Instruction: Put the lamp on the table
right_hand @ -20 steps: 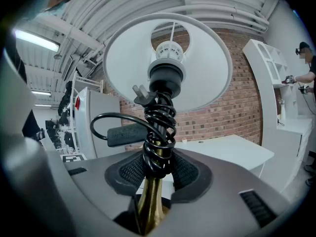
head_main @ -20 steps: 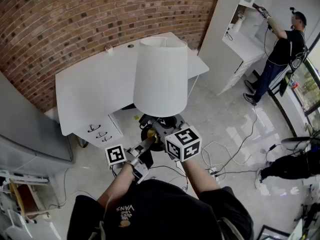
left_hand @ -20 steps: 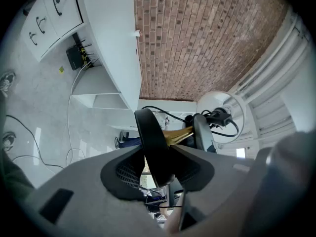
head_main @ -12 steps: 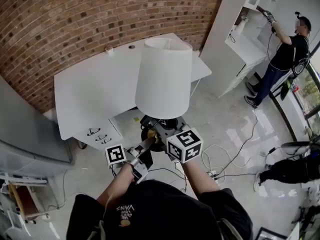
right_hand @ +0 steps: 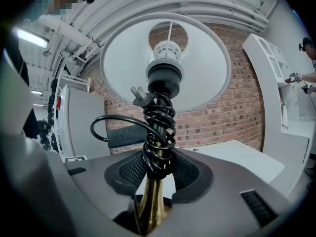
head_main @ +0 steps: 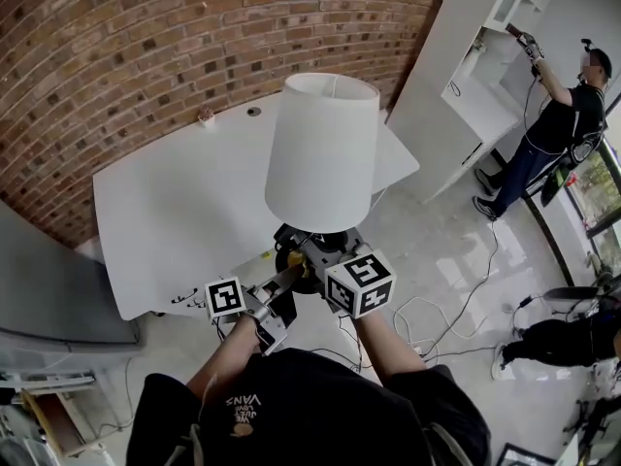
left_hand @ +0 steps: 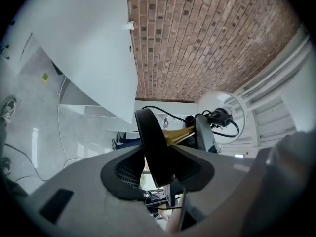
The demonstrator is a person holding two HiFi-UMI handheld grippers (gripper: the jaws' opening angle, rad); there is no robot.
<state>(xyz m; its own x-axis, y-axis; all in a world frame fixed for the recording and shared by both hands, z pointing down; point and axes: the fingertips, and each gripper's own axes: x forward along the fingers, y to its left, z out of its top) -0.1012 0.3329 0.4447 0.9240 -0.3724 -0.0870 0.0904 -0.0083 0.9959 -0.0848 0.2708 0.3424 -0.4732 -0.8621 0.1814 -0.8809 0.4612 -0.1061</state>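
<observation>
Holds the lamp (head_main: 322, 153) clear of the floor (head_main: 437, 241) with both tools, upright, just off the near edge of the bench (head_main: 175, 212) and not set down on it. From the head view, covers the bench's right end with the white shade (head_main: 325, 134), so cannot tell whether any of the lamp hangs over the top itself.

Left hand-held gripper (head_main: 289, 278): clamped at a middling width on the rim of the round black base (left_hand: 150, 142), pads pressed against both faces of the disc, edge-on between them. Seen in its own view at (left_hand: 159, 168).

Right hand-held gripper (head_main: 312, 252): closed at a middling width on the brass stem (right_hand: 149, 201) where the black cord (right_hand: 158, 132) coils round it, plug end loose just under the socket. Seen in its own view at (right_hand: 158, 171), looking up into the shade.

On the bench, only a small object (head_main: 206, 116) at the far edge, against the brick wall (head_main: 146, 37).

Off to the right, a person (head_main: 555, 129) reaching into white shelving (head_main: 485, 56); loose cables (head_main: 441, 320) across the floor.
</observation>
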